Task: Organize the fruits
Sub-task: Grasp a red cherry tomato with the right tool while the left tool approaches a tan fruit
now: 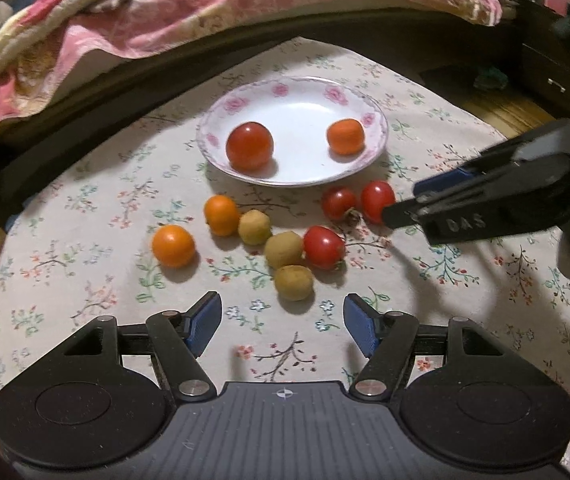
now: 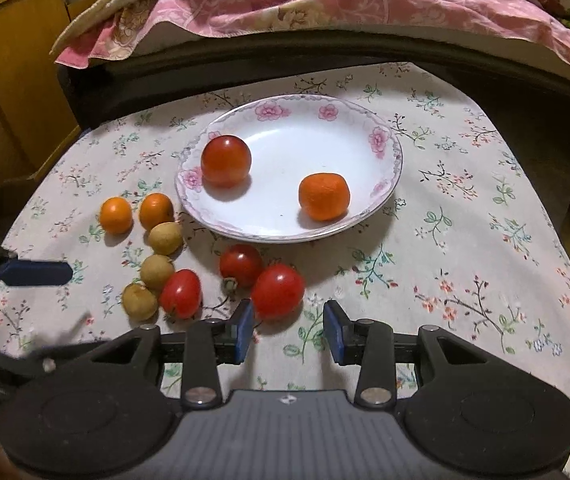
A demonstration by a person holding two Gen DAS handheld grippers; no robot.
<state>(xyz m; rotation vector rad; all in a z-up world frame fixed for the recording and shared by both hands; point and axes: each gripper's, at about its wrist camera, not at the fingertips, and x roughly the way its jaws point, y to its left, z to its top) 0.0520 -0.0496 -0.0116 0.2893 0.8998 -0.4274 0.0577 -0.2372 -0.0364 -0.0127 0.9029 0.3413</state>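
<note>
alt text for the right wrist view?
Open right tongs hover by a red tomato on a floral tablecloth. Beyond, a plate holds a tomato and an orange fruit; more fruits lie left.

Both wrist cameras look forward and down, low over the floral tablecloth (image 1: 85, 240), the left from nearer-left, sharing the flowered plate (image 2: 385, 136) and scattered fruit.

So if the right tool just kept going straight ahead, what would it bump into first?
Probably the nearest red tomato. It sits just ahead of the open right tool, close by the left finger and a bit left of the middle, so the tool might catch it only partly. Beyond it comes the plate.
</note>
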